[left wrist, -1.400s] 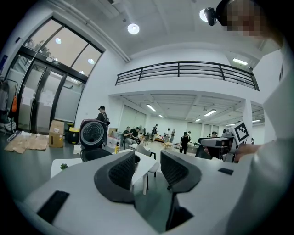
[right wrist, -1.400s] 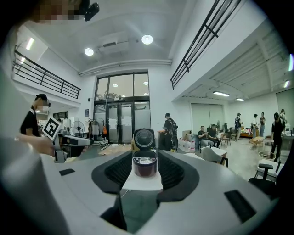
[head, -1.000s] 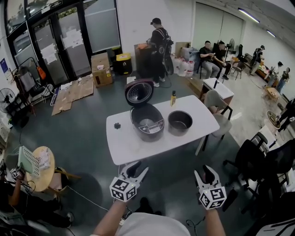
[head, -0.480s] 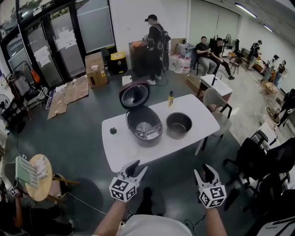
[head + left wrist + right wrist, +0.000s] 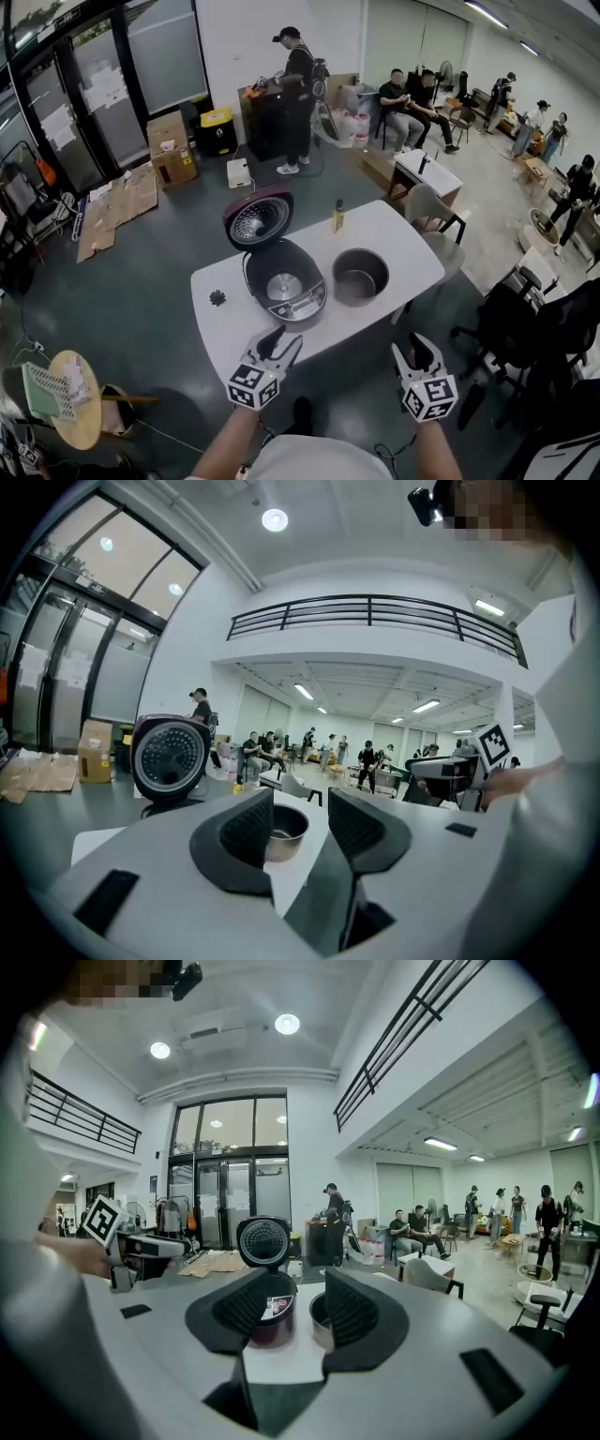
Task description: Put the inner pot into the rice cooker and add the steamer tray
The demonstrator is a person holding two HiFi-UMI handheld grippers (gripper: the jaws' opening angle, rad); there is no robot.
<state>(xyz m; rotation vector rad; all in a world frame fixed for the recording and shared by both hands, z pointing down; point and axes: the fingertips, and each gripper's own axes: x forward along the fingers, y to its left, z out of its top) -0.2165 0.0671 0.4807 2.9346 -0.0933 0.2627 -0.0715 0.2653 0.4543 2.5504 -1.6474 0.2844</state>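
Note:
The open rice cooker (image 5: pixel 281 286) stands on the white table (image 5: pixel 403 246) with its round lid (image 5: pixel 258 220) raised behind it. The empty metal inner pot (image 5: pixel 360 275) sits on the table just right of the cooker. I cannot make out a steamer tray. My left gripper (image 5: pixel 281 342) hovers before the table's near edge, open and empty; its own view frames the inner pot (image 5: pixel 284 829) between the jaws, with the lid (image 5: pixel 169 757) to the left. My right gripper (image 5: pixel 415 352) is off the table's near right, open and empty, facing the cooker (image 5: pixel 272 1321) and pot (image 5: pixel 319 1316).
A small bottle (image 5: pixel 337 216) stands at the table's far edge and a small black object (image 5: pixel 217 298) lies near its left end. Chairs (image 5: pixel 427 208) flank the right side. A round wooden side table (image 5: pixel 70 412) is at lower left. People sit and stand far behind.
The table, cooker and pot have come closer and lower in the head view. Both grippers have moved forward towards the table's near edge, jaws unchanged.

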